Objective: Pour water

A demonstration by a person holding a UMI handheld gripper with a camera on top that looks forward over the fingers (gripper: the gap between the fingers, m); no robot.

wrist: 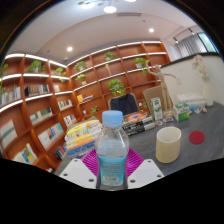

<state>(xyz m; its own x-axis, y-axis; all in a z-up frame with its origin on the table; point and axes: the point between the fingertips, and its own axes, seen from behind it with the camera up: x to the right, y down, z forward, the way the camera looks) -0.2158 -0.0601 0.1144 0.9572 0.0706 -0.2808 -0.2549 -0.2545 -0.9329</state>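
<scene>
Water fills most of the bottle (112, 146), so we think it will feel heavy, and its thin clear plastic may be slippery and squash a little. We would hold it around the middle, by the label. We see the bottle standing upright between the fingers of our gripper (112, 170), the pink pads at its sides. Whether they squeeze it, we cannot tell. Our gripper points level, straight ahead over the table (195, 155). The cup (168, 144) waits just beside the bottle.
</scene>
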